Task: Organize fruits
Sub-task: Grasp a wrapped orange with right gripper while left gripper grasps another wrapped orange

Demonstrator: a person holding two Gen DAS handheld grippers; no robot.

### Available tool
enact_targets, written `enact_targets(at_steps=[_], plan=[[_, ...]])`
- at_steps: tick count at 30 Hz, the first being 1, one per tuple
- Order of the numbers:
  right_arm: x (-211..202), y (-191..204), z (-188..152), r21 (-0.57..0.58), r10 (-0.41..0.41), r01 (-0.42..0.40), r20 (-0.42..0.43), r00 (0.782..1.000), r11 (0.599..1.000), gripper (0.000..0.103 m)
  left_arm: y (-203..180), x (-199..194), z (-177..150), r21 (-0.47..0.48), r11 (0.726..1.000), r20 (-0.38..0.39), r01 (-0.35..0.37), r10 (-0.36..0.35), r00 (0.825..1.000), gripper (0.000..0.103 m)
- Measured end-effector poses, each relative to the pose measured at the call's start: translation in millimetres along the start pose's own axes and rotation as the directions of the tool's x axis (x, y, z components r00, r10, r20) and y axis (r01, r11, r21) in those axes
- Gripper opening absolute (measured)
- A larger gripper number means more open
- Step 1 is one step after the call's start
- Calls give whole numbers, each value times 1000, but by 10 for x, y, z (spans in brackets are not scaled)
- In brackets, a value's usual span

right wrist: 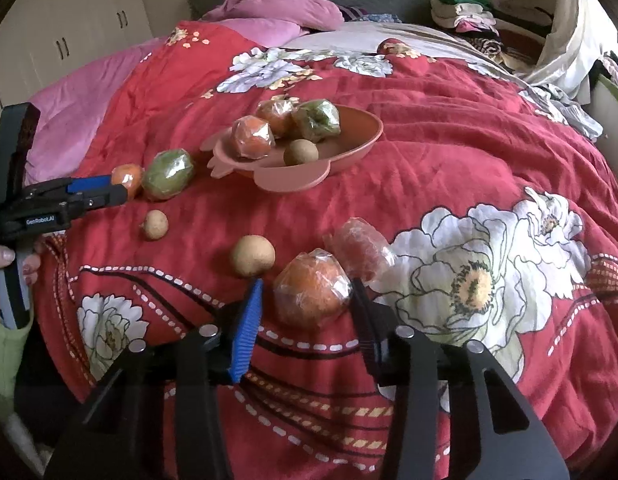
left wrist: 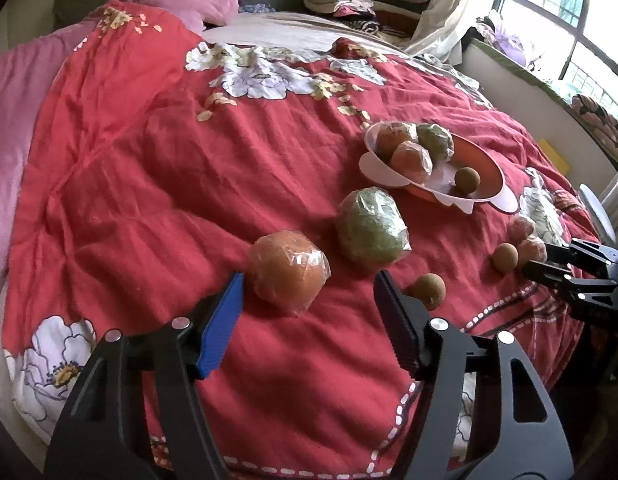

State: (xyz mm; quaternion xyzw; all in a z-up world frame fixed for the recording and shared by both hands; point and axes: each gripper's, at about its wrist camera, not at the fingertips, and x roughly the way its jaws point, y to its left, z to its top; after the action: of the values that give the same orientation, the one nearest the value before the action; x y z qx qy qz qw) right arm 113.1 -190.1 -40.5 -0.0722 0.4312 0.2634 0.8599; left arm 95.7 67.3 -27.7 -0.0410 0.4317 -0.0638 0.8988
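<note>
On the bed's red floral quilt (left wrist: 149,160), both claws are down among the scattered fruit. The left claw (left wrist: 311,280) stands apart, and a plastic-wrapped orange (left wrist: 289,270) sits between its tips. The blue pad is right against the wrap, while the black pad is clear of it. A wrapped green fruit (left wrist: 371,226) lies just beyond, and a small brown fruit (left wrist: 427,291) is tucked beside the black finger.

Over to the right claw (right wrist: 307,284): it brackets a second wrapped orange (right wrist: 313,294). Its black finger touches the plastic and its blue pad is a sliver off, so I cannot tell whether it has truly clamped. A wrapped reddish fruit (right wrist: 361,246) leans against that orange from behind, and a round brown fruit (right wrist: 253,255) rests near the blue pad.

Further up the quilt, the pink dish (right wrist: 293,184) holds two wrapped oranges, one wrapped green fruit and one brown fruit.
</note>
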Motion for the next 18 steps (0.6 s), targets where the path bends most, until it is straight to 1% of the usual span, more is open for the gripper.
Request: enact_targets(at_steps=[3,9,15,18], plan=[[24,-3,13,-5,-1,1,3,1000,1000,37,13,16,2,-13,1000,-2,2,-2,1000,57],[40,20,7,-31,-3,3,11,1000,1000,37,51,61,30,-20,1000,1,-12,12,1000,52],[29,18,11,-24,15,-14,15,1000,1000,37,48,162,71,-4,999,-12,-33,33,999,45],[7,16,8,-22,26,-25,18,1000,999,37,56,215,104,1,999,-18,-39,39,999,37]])
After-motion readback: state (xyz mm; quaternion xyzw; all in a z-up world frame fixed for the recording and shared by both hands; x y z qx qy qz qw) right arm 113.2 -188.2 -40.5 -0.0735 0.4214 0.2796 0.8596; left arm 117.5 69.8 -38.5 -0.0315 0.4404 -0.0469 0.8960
